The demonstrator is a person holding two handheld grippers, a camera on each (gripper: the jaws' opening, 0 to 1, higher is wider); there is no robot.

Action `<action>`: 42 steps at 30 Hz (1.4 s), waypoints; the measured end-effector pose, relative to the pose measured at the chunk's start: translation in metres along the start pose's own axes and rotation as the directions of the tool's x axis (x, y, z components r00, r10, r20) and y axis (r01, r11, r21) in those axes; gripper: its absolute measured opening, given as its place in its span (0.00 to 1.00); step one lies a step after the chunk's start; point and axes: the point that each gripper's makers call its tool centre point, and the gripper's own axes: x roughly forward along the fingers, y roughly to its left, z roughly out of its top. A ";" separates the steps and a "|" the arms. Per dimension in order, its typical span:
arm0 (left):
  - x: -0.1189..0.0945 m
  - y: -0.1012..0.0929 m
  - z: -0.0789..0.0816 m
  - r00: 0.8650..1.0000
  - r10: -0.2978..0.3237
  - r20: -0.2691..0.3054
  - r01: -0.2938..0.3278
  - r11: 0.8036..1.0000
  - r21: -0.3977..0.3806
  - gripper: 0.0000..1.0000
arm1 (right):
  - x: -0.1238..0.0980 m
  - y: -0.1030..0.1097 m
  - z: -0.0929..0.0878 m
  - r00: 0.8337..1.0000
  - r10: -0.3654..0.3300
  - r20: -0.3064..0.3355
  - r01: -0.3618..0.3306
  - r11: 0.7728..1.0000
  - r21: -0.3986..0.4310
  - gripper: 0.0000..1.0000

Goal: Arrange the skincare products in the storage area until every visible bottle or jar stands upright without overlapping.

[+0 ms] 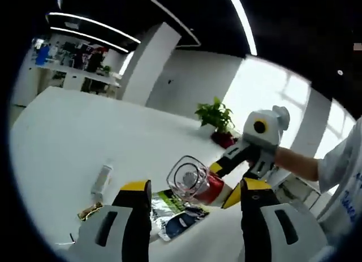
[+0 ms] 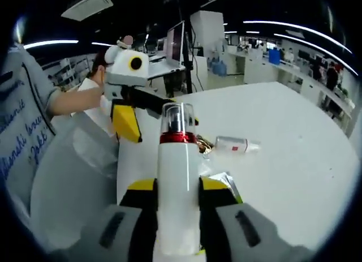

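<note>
Right gripper view: right gripper [image 2: 176,208] clamps a white bottle with red collar [image 2: 176,177].
Left gripper [image 1: 195,208] jaws apart; small white bottle [image 2: 236,144] lies mid-worktop [image 2: 294,137].

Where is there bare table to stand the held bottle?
Bare white table spreads beyond the lying bottle, toward the far edge. In the left gripper view it runs open from that bottle to the potted plant. Crowded: foil packets near the held bottle.
</note>
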 end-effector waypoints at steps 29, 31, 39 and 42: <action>0.032 -0.054 0.000 0.994 -0.087 -0.070 0.100 0.976 0.194 0.31 | -0.005 0.017 -0.024 0.997 -0.022 0.073 0.014 0.993 0.119 0.26; 0.034 -0.053 0.000 0.993 -0.082 -0.090 0.099 0.973 0.208 0.30 | -0.003 0.017 -0.027 0.997 -0.026 0.066 0.018 0.993 0.116 0.26; 0.043 -0.067 -0.016 0.984 -0.066 -0.168 0.116 0.944 0.308 0.29 | 0.009 0.022 -0.042 0.999 -0.033 0.027 0.030 0.995 0.095 0.26; 0.047 -0.066 -0.018 0.979 -0.066 -0.192 0.129 0.933 0.336 0.28 | 0.013 0.024 -0.046 0.999 -0.030 0.024 0.028 0.995 0.097 0.26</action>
